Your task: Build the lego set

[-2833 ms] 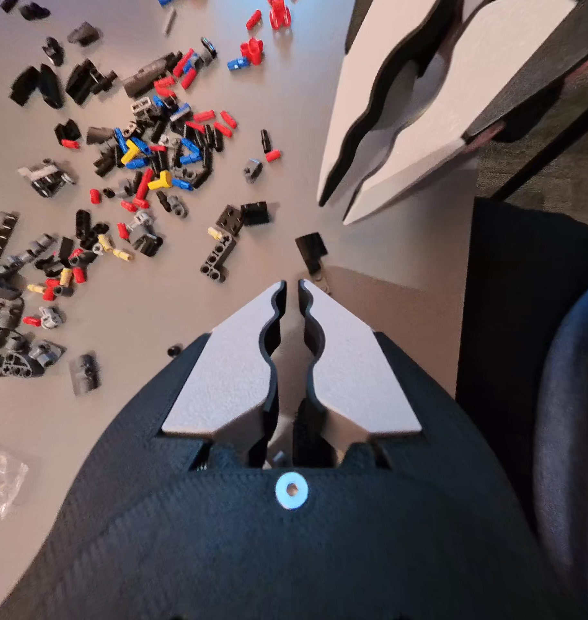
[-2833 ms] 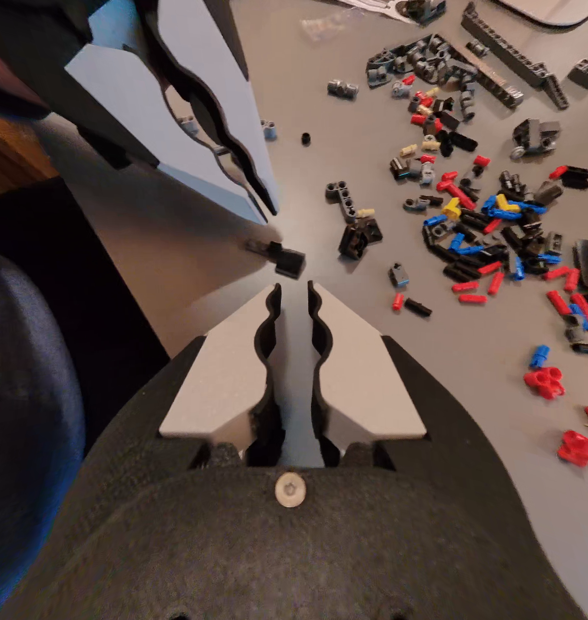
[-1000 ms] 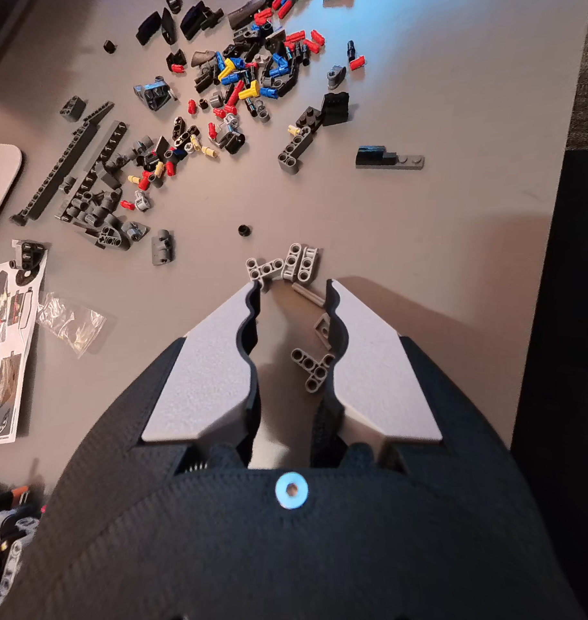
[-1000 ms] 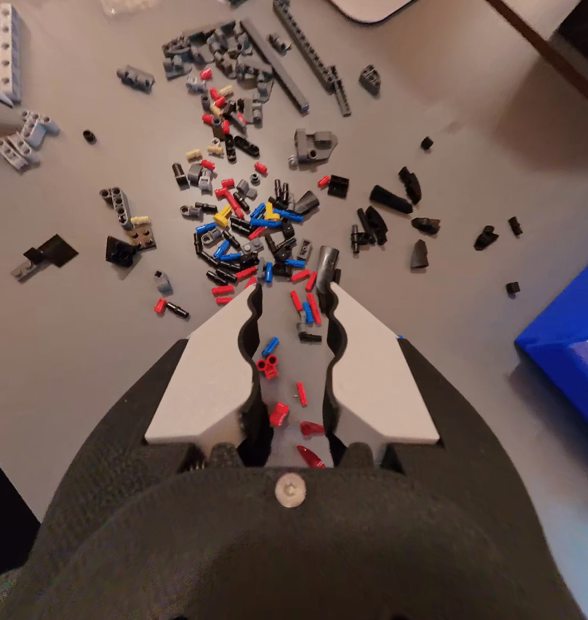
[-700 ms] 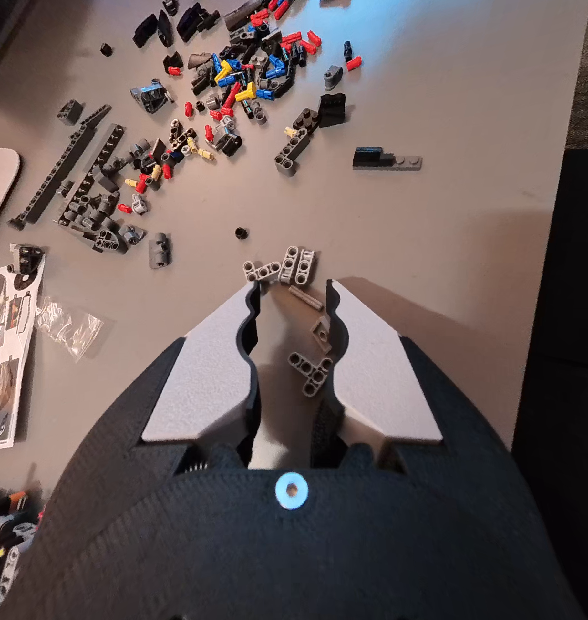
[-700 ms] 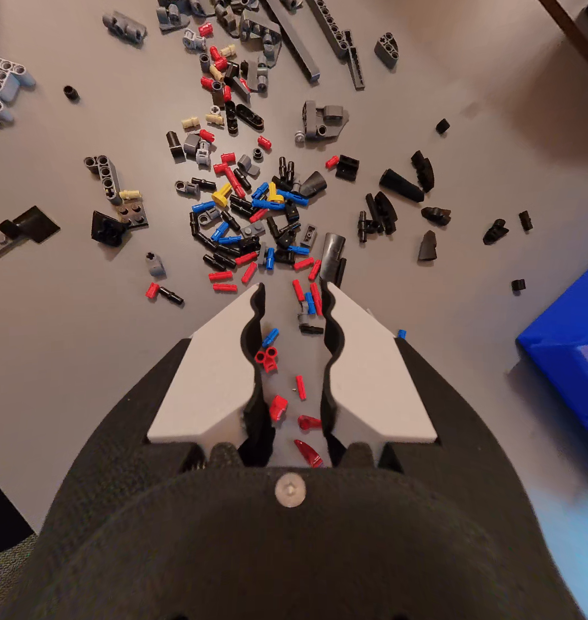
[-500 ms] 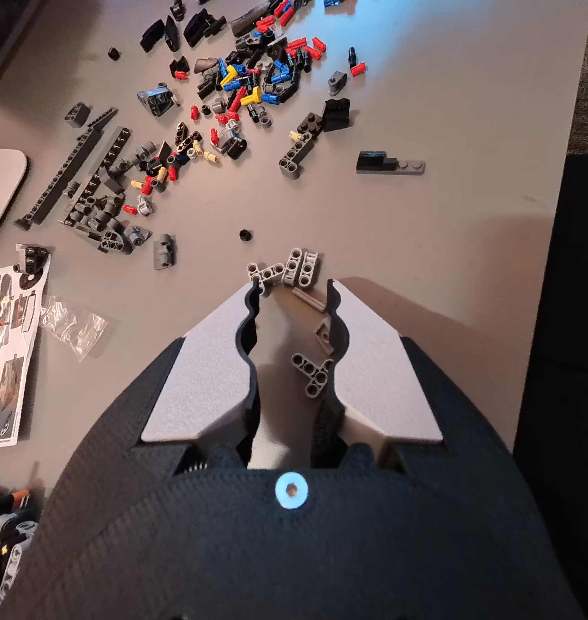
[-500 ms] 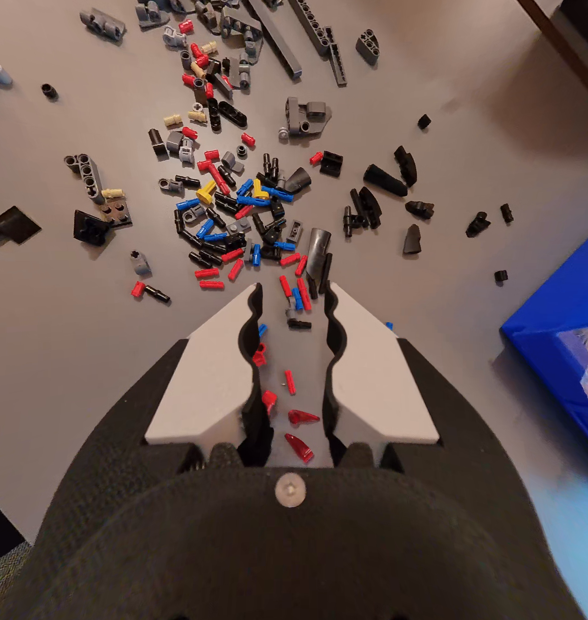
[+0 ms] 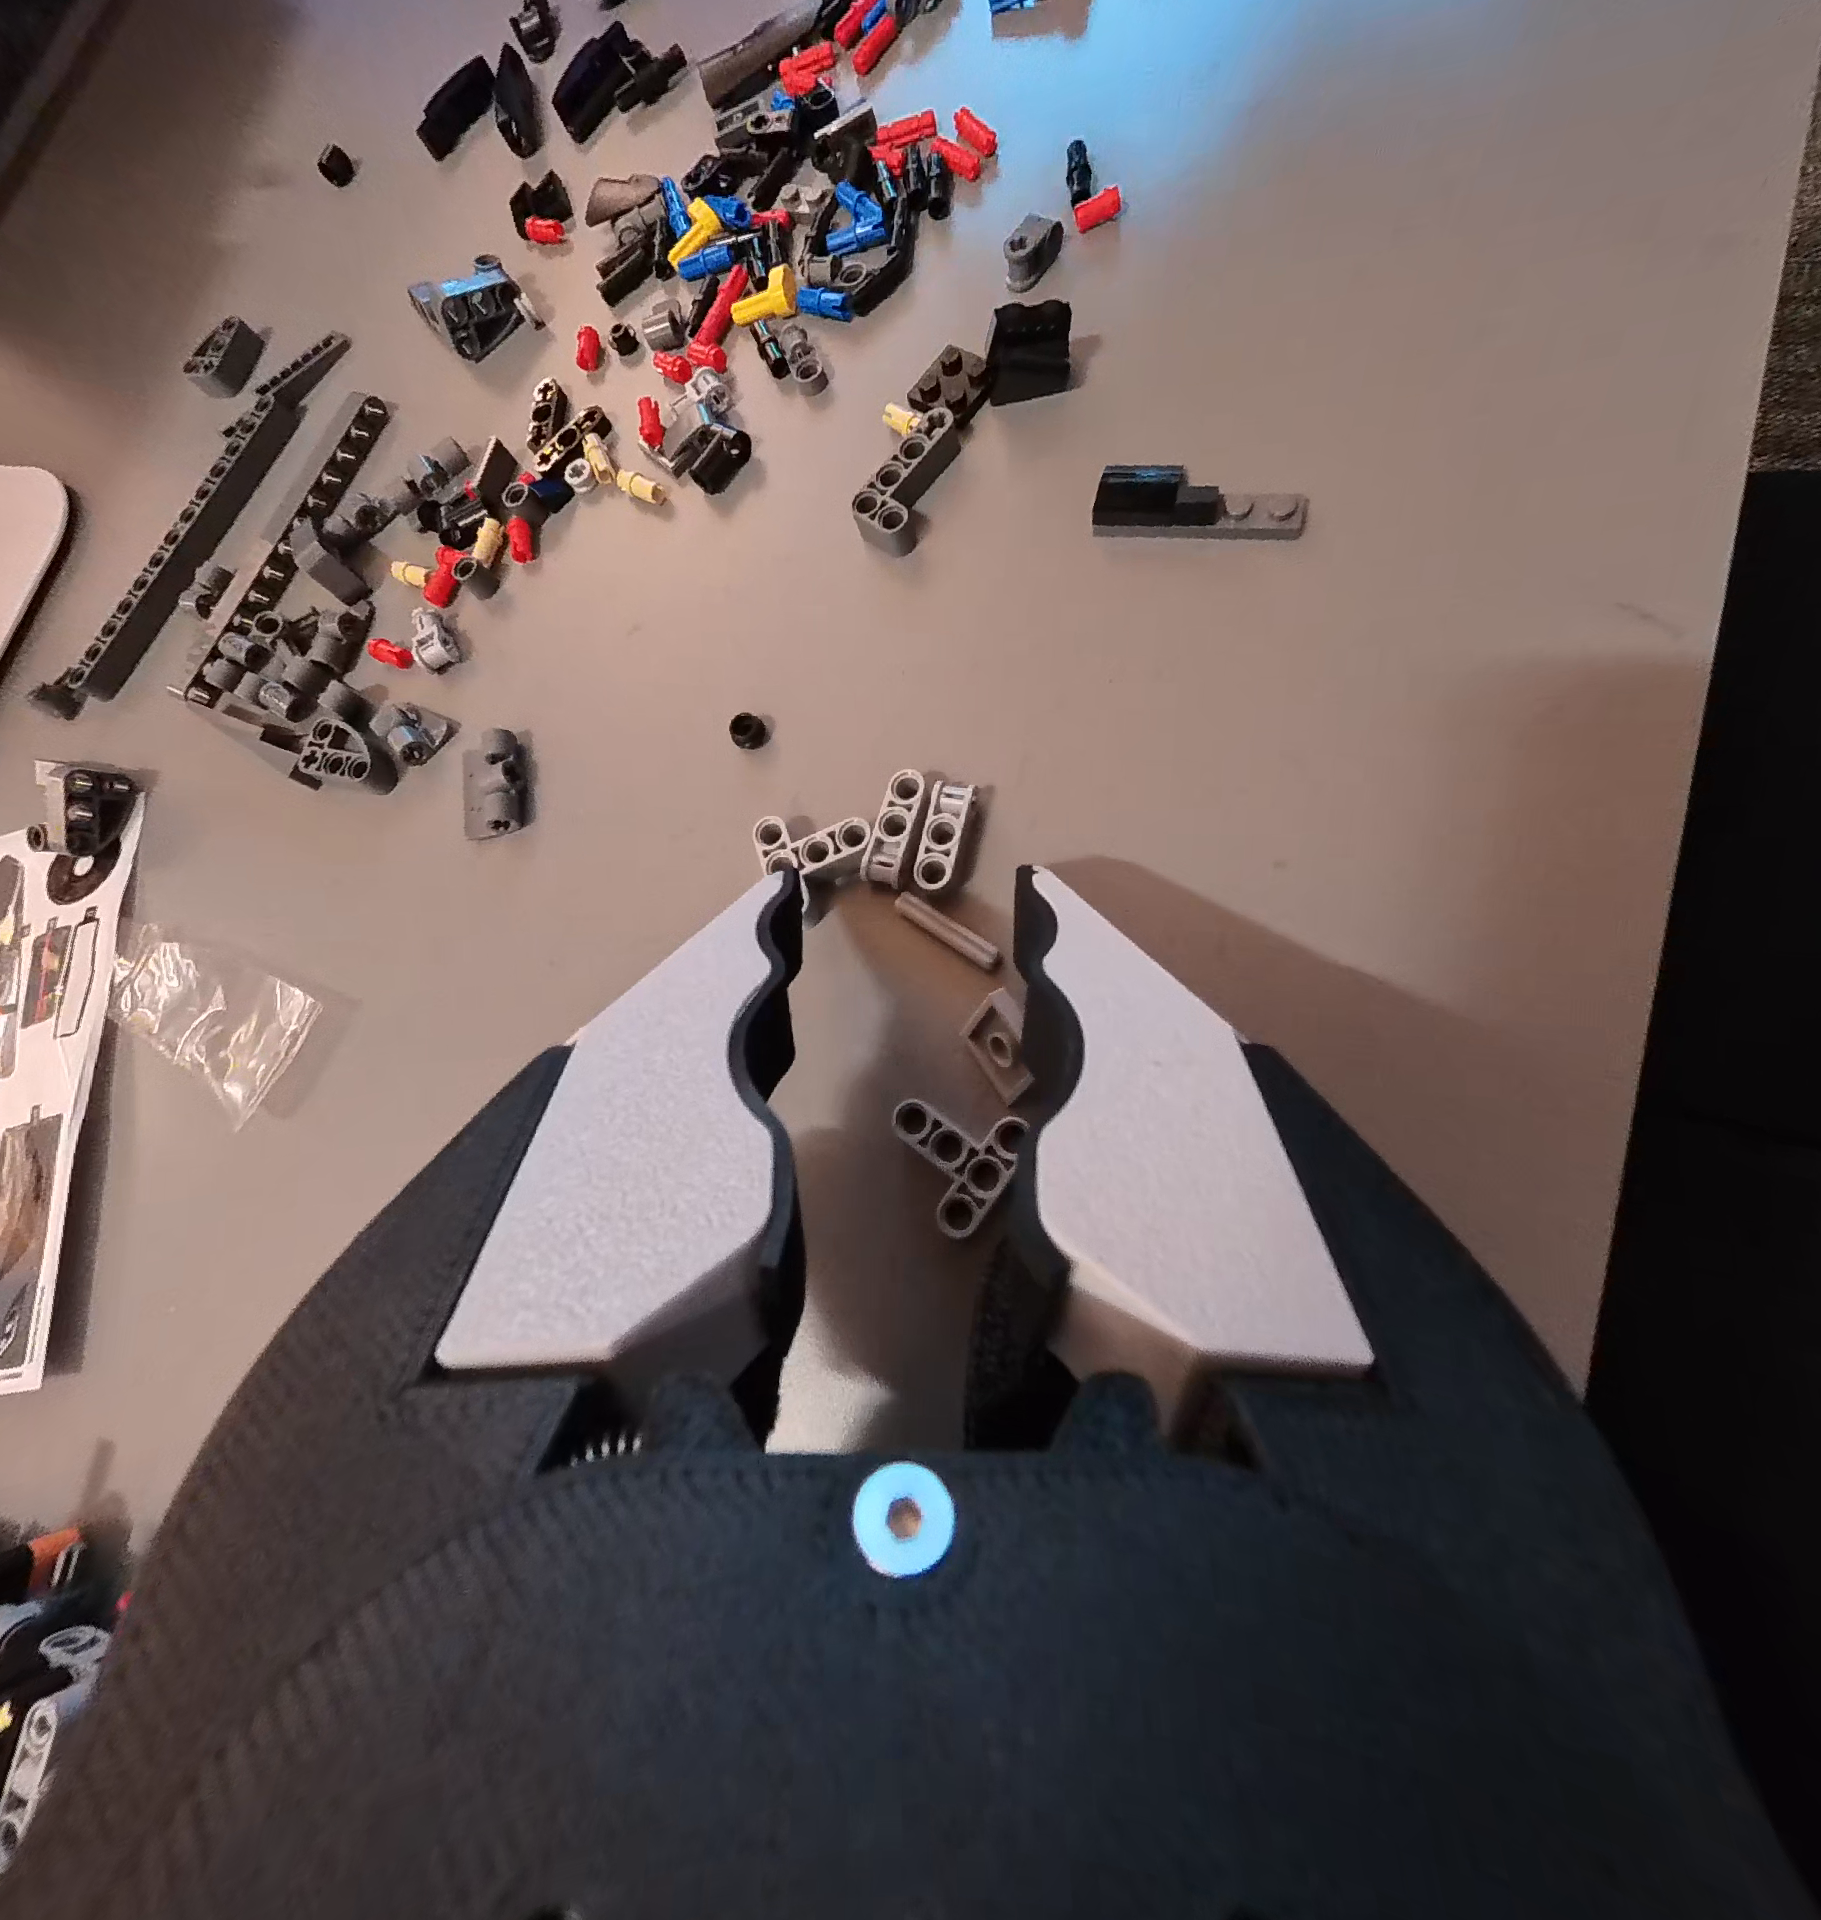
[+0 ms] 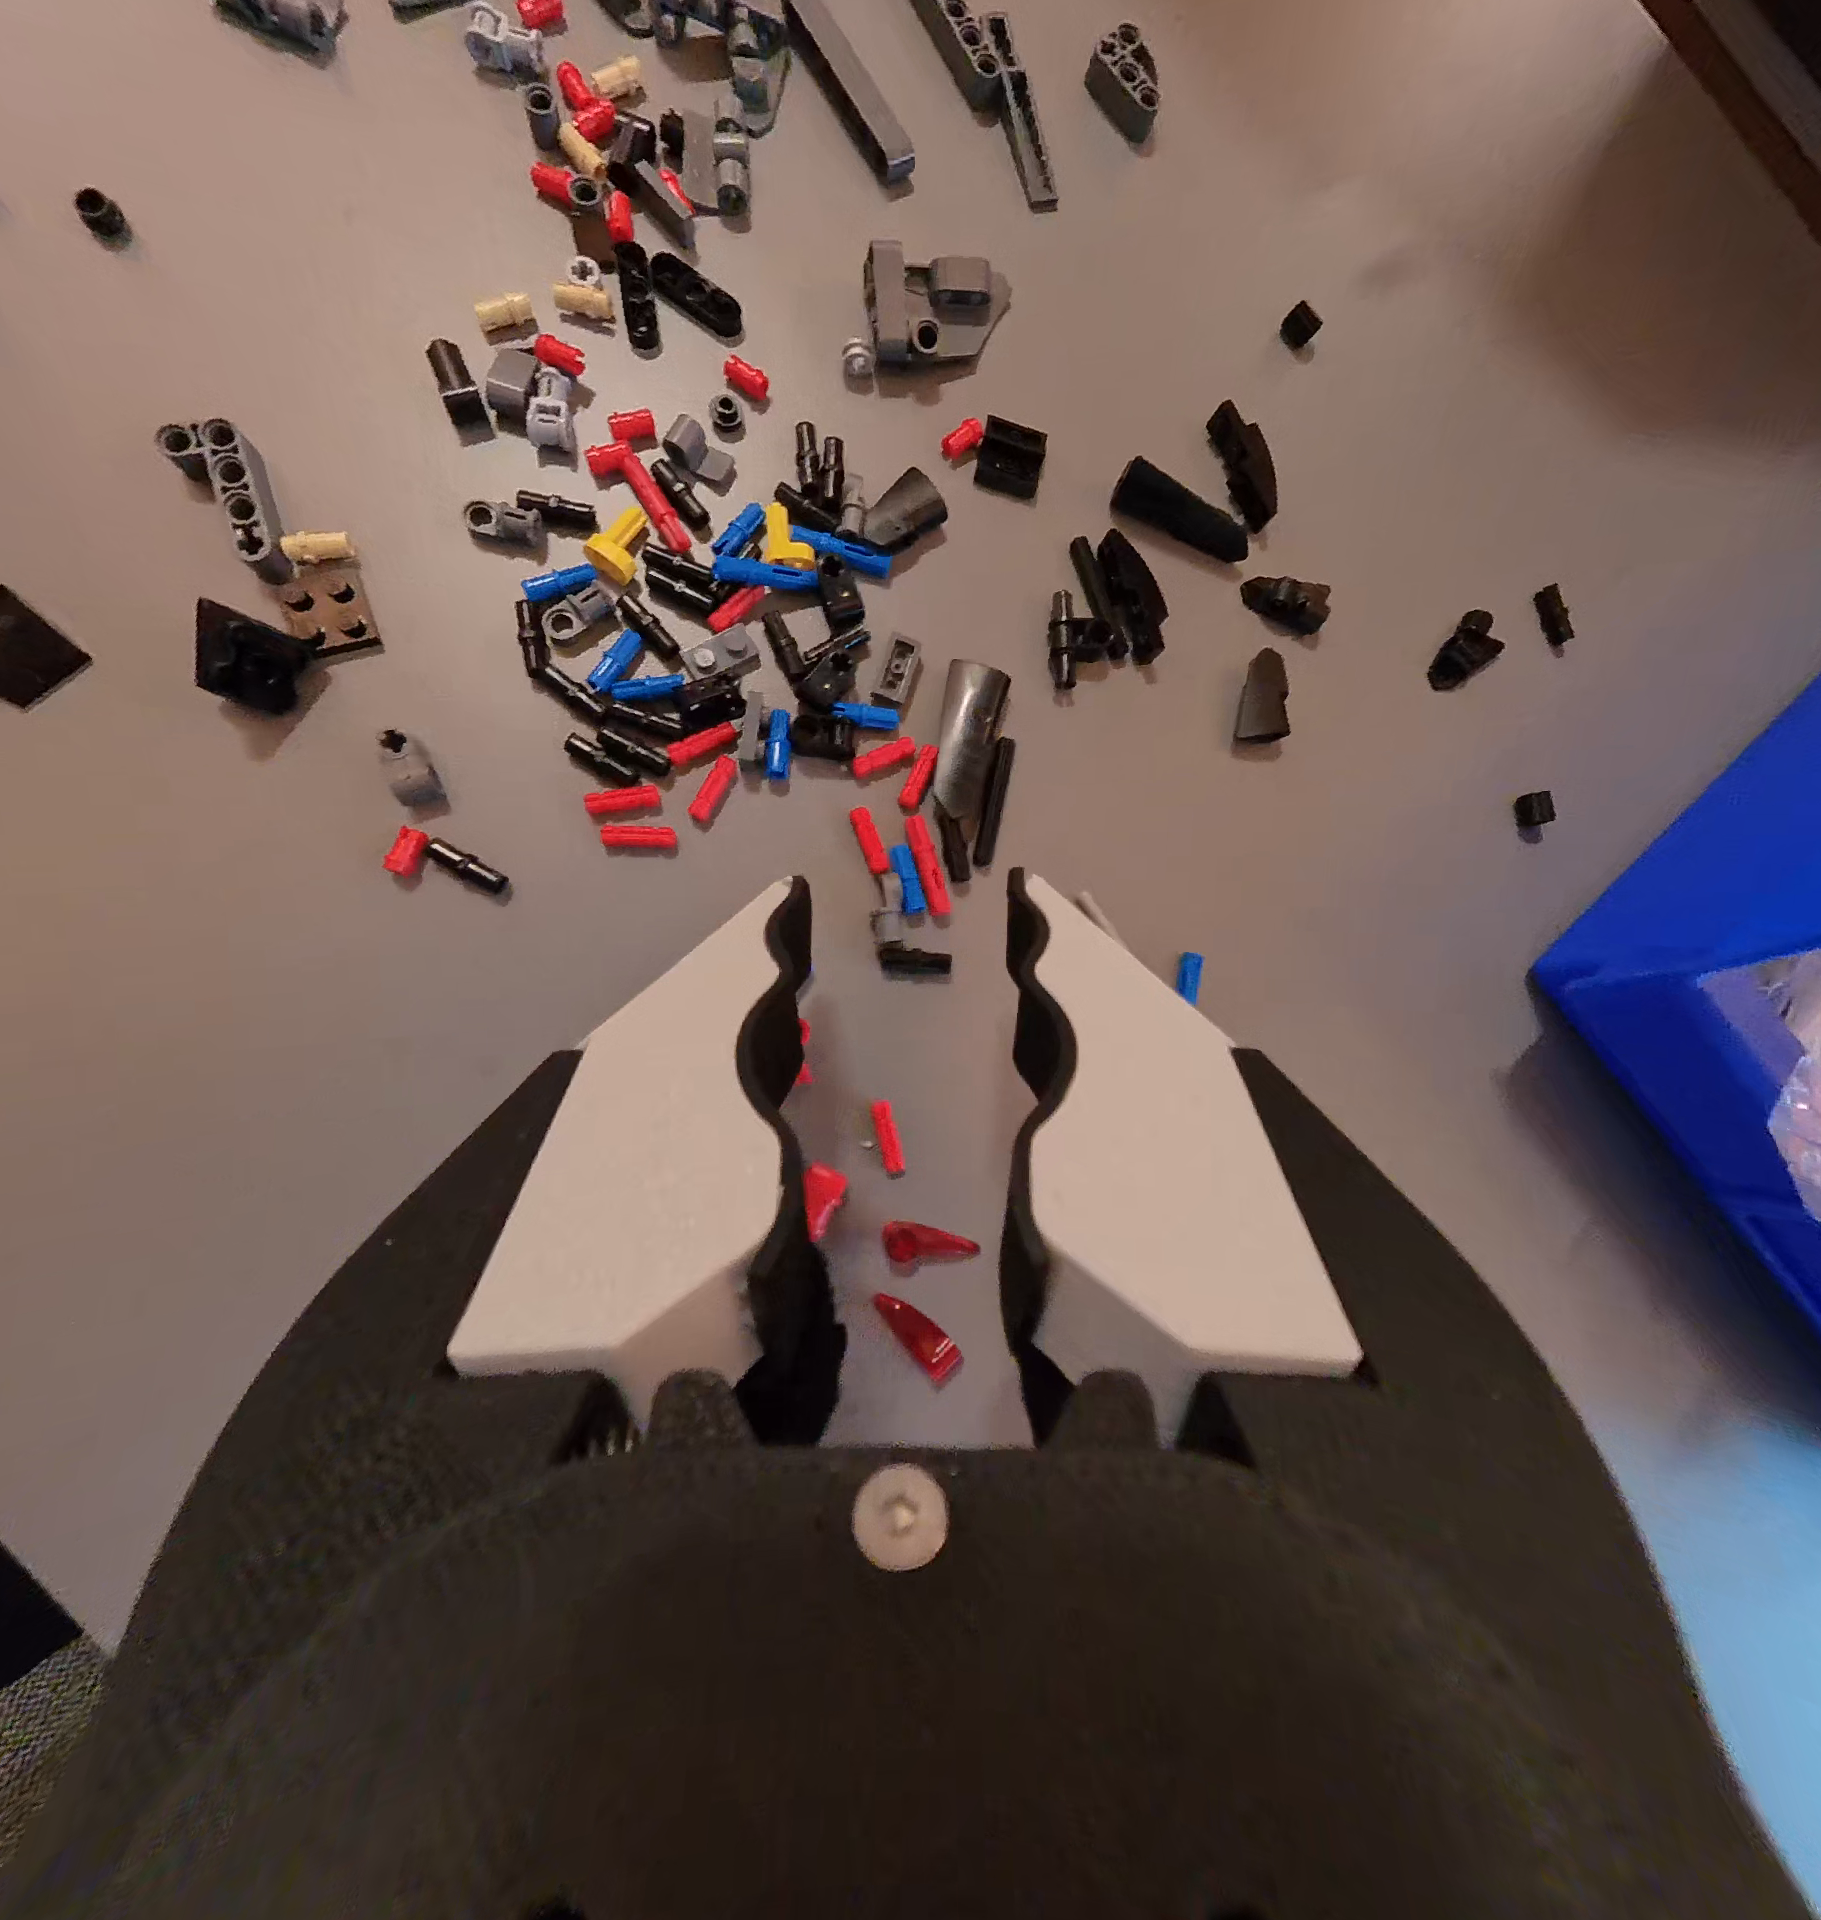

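Note:
Loose lego pieces lie scattered on a grey table (image 9: 1301, 727). My left gripper (image 9: 906, 883) is open and empty, above several light grey beams (image 9: 885, 831), a grey axle (image 9: 945, 932), a small grey plate (image 9: 997, 1044) and a T-shaped grey beam (image 9: 963, 1164). My right gripper (image 10: 906, 883) is open and empty, above red pins (image 10: 887, 1136) and red curved pieces (image 10: 927, 1242). A heap of red, blue, black and yellow pins (image 10: 719, 613) lies just beyond its tips.
An instruction sheet (image 9: 12, 1091) and a clear bag (image 9: 210, 1013) lie at the left. Long dark beams (image 9: 189, 551) lie beyond them. A black-and-grey plate assembly (image 9: 1192, 506) sits near the table's right edge. A blue box (image 10: 1737, 987) stands at the right. Across from one pair of fingers to the other is roughly 25 cm.
Both grippers have drawn apart, away from the black-and-grey plate assembly, and opened wider. In the last second the right one crept forward over the red pieces; the left barely moved.

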Tool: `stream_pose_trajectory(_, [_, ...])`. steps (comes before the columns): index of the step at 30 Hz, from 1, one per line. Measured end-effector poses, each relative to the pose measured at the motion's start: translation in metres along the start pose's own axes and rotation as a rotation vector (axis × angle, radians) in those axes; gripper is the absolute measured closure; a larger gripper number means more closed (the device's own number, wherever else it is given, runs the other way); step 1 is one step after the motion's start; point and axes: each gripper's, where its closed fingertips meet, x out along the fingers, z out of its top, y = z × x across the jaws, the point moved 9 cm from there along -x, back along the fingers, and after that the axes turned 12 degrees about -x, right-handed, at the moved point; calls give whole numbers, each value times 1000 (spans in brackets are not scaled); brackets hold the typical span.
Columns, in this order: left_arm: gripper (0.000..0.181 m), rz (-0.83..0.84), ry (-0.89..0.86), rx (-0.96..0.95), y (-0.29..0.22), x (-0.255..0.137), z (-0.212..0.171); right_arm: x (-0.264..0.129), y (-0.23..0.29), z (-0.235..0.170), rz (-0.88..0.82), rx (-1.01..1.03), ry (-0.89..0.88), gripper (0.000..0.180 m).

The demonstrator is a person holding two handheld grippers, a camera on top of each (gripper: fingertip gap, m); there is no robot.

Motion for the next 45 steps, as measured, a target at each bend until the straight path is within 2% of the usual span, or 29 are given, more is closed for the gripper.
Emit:
stream_pose_trajectory(1, [142,-1,-1,0,0,0,0,-1,3,-1,17,-4,0,150])
stream_pose_trajectory(6, [143,-11,2,6,-2,1,0,-1,28,-5,175,-67,11,174])
stream_pose_trajectory(9, [144,-15,7,12,-4,3,0,1,35,-5,189,-94,17,180])
stream_pose_trajectory(25, [143,8,-11,15,-4,-2,4,6,29,-6,160,-100,28,178])
stream_pose_trajectory(31, [140,32,-19,-43,4,-15,0,7,26,-4,157,-90,4,170])
stream_pose_trajectory(38, [129,54,-27,-83,12,-20,-10,13,16,4,131,-76,-19,142])
stream_pose_trajectory(45, [116,67,-49,-82,17,-16,-9,19,12,11,128,-87,-28,137])
